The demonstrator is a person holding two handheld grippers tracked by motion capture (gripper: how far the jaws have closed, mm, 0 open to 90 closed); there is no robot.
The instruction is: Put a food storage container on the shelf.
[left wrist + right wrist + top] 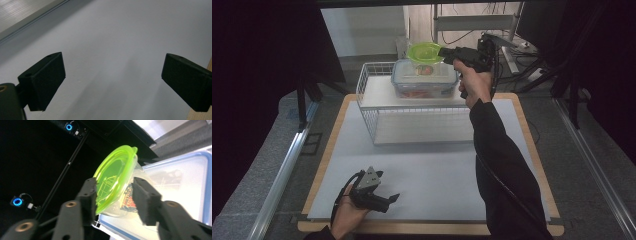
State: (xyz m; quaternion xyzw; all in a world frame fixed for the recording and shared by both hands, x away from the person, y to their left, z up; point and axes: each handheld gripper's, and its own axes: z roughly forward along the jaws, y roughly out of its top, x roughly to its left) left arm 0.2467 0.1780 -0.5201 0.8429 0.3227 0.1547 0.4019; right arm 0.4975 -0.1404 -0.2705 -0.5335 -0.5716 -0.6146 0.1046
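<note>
A small round tub with a lime-green lid stands on top of a clear food box with a blue-rimmed lid. The box rests on the shelf of a white wire rack at the back of the table. My right gripper reaches in from the right with its jaws either side of the tub's rim, and the pads stand apart and do not squeeze it. My left gripper lies low over the white mat near the front left, open with nothing between its jaws.
The white mat covers a wooden tabletop. Aluminium rails run along both sides. Black curtains hang left and right, and a metal stand with cables is behind the rack.
</note>
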